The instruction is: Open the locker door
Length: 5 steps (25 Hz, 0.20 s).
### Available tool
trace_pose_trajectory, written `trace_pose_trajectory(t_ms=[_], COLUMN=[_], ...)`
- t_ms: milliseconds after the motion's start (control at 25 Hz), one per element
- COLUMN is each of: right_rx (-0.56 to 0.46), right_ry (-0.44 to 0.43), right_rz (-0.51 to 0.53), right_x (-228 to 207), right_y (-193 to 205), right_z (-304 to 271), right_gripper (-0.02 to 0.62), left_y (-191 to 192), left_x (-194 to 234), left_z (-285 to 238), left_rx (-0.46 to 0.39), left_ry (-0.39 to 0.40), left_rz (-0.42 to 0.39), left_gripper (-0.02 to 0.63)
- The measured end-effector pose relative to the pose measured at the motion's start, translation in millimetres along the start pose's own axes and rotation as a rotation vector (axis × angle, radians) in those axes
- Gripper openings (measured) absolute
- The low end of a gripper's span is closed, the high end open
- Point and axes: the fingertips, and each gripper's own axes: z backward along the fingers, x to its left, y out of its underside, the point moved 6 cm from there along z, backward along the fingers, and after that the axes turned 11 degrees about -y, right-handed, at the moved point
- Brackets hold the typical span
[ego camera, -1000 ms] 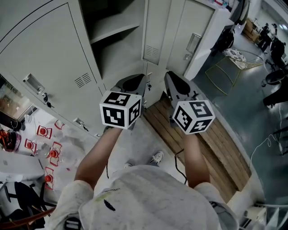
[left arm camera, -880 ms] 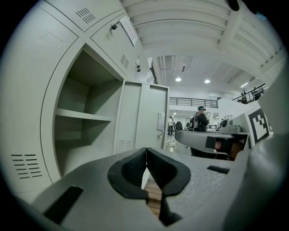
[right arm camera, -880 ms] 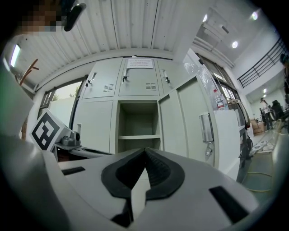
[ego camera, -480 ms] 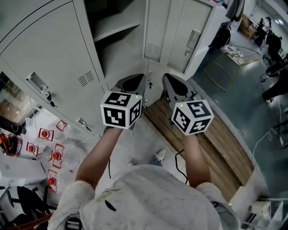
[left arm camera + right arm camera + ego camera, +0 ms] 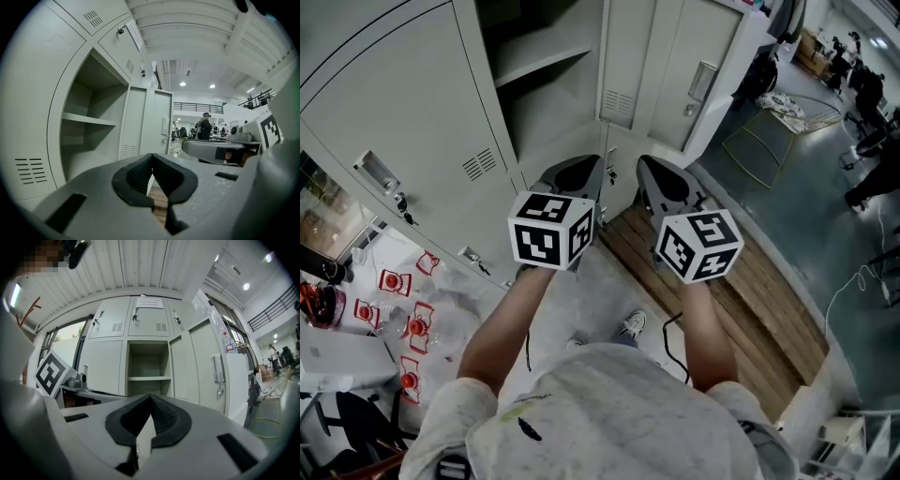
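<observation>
Head view: locker door beyond right gripper.

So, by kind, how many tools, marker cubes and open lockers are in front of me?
Tools, left tool and right tool: 2
Cubes: 2
Open locker: 1
Total: 5

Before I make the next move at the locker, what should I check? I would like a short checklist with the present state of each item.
1. Locker door open: ok, it stands swung aside, right of the open compartment.
2. Left hand-held gripper free: ok, jaws together, nothing between.
3. Right hand-held gripper free: ok, jaws together, nothing between.
4. Both grippers clear of the locker: ok, neither touches it.
5. Door at its full swing: cannot tell.
</observation>
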Motion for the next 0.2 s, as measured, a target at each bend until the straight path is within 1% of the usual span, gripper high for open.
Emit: trace_pose_trajectory(t_ms=[200], right_rx=[0.000], right_ry=[-0.004], right_rz=[-0.003], right_x=[-1.7], right_y=[-0.1], right_z=[-2.9], right_gripper=[0.003], left_y=[-0.9], left_x=[1.8], left_z=[-2.8], left_rx=[0.001], left_ry=[0.000], left_rz=[0.001], left_gripper=[0.008])
